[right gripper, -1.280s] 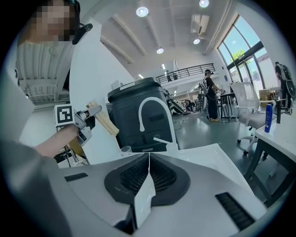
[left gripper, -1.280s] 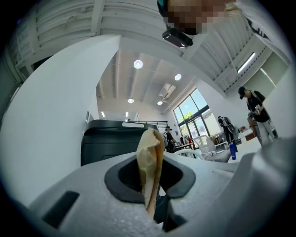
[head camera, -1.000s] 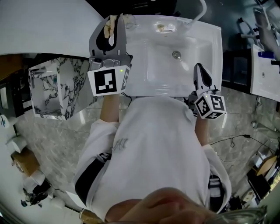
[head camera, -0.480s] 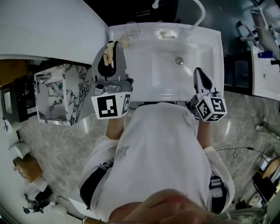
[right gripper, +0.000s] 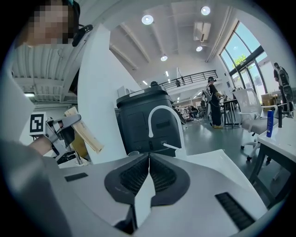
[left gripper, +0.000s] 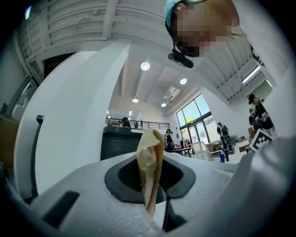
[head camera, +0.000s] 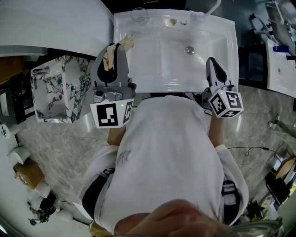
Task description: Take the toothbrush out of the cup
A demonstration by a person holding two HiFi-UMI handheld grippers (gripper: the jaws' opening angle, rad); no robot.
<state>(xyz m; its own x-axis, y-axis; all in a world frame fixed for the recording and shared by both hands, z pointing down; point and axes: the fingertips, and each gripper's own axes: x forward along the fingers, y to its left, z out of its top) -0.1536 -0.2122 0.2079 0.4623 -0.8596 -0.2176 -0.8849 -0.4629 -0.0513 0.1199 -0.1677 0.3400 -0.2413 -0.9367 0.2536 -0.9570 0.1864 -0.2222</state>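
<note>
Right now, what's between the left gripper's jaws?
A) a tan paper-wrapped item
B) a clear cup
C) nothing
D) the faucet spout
A: the left gripper view shows the left gripper clamped on a tan paper-wrapped item; the clear cup stands apart at the back edge of the sink.

Cup [head camera: 139, 15], faucet [head camera: 212, 8] along sink [head camera: 175, 69] rear

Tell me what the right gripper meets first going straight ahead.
Probably the white faucet at the back of the sink, dead ahead of the right gripper; nothing nearer shows, but depth is unclear.
</note>
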